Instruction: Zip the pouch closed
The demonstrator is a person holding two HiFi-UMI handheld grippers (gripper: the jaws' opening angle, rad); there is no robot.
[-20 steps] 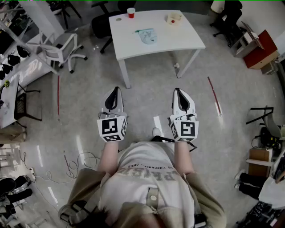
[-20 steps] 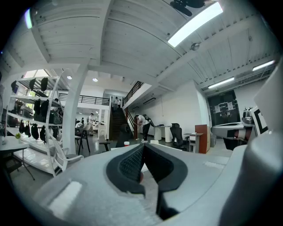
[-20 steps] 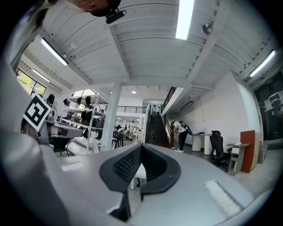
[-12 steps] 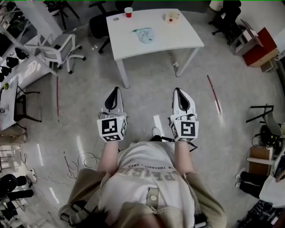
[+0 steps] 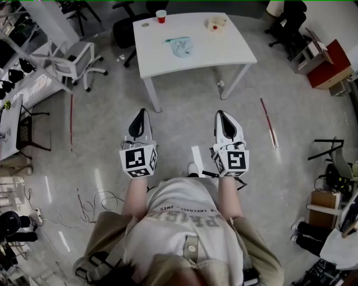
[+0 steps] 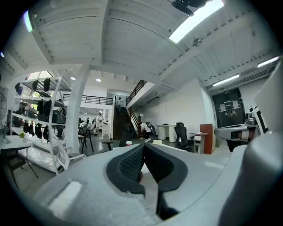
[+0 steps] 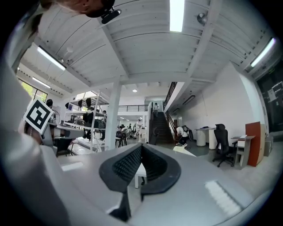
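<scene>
Both jaws-pairs are pressed together and empty: left gripper (image 5: 143,111) and right gripper (image 5: 222,114) sit level, well short of the table (image 5: 226,47). The pouch (image 5: 181,46) lies mid-table, dead ahead between them, so neither's clearly nearer.

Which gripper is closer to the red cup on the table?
Left. The left gripper hangs short of the table, almost in line with the red cup; the right gripper is farther to the right.
</scene>
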